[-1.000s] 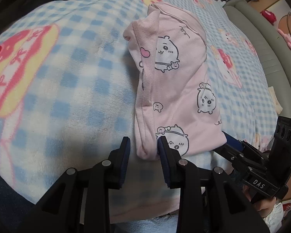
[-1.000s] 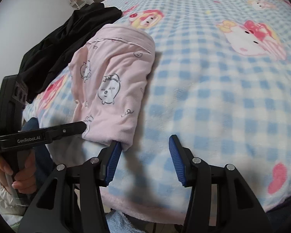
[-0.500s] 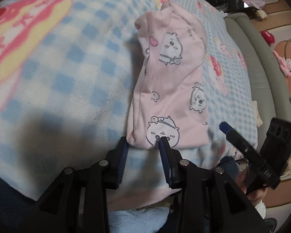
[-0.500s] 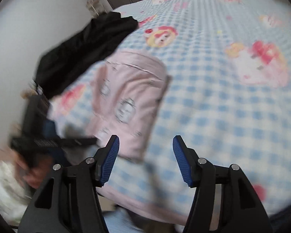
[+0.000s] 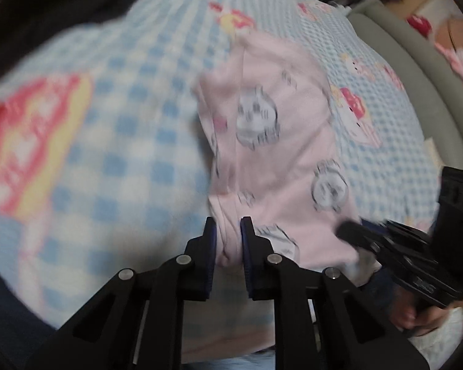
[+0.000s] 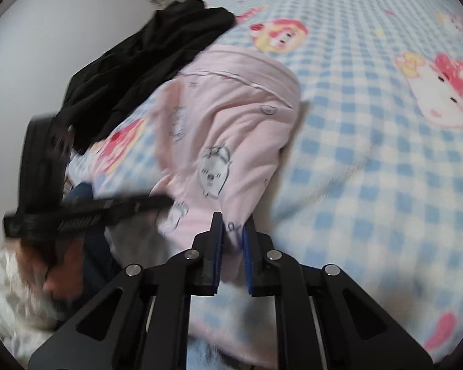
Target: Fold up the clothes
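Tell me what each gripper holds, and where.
Both jaws are closing on the pink garment: left gripper on its near left corner, right gripper on its near right corner.

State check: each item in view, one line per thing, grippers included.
pink cartoon-print garment: folded lengthwise, lying on the bed, near edge pinched at both corners.
left gripper: jaws closing, pads on the garment's near-left corner.
right gripper: jaws closing, pads on the near-right corner.
black garment: crumpled in a heap, unfolded, apart from the pink one.
blue-and-white checked blanket: spread flat over the bed.
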`<action>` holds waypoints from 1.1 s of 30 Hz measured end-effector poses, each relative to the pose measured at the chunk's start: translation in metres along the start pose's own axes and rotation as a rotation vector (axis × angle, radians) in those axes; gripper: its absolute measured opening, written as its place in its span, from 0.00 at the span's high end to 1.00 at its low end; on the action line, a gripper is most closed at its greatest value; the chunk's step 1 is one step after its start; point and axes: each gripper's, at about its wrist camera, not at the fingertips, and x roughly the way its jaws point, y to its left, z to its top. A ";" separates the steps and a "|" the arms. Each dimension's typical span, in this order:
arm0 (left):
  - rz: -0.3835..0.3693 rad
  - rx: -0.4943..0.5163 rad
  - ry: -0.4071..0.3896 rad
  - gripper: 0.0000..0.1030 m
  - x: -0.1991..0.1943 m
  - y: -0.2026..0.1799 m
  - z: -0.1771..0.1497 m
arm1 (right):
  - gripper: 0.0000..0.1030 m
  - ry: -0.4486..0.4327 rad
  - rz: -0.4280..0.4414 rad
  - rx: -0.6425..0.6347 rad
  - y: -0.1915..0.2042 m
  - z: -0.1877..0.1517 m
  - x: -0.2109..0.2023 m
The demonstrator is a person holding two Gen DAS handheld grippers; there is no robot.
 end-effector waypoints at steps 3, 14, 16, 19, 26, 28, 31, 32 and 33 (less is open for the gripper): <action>-0.005 -0.039 0.001 0.86 -0.015 0.020 0.002 | 0.90 0.029 0.032 0.001 0.012 -0.011 -0.004; -0.305 -0.305 0.165 0.58 0.002 0.047 -0.039 | 0.52 -0.067 -0.099 0.089 -0.035 0.018 -0.023; -0.301 -0.328 0.169 0.57 0.009 0.047 -0.042 | 0.46 -0.102 -0.124 0.089 -0.042 0.033 -0.025; -0.299 -0.384 0.158 0.59 0.020 0.049 -0.044 | 0.34 -0.145 -0.082 0.079 -0.048 0.063 -0.009; -0.210 -0.330 0.048 0.85 0.005 0.047 -0.022 | 0.60 -0.050 -0.032 0.036 -0.047 0.074 0.023; -0.184 -0.305 0.031 0.85 0.002 0.048 -0.012 | 0.65 -0.049 -0.014 0.054 -0.045 0.065 0.012; -0.145 -0.270 0.007 0.85 -0.005 0.060 0.006 | 0.70 -0.037 0.044 0.118 -0.041 0.045 -0.009; -0.152 -0.260 0.008 0.85 -0.010 0.066 0.010 | 0.70 -0.030 0.036 0.119 -0.037 0.038 -0.014; -0.158 -0.263 0.021 0.83 -0.012 0.069 0.013 | 0.69 -0.021 0.021 0.116 -0.033 0.032 -0.019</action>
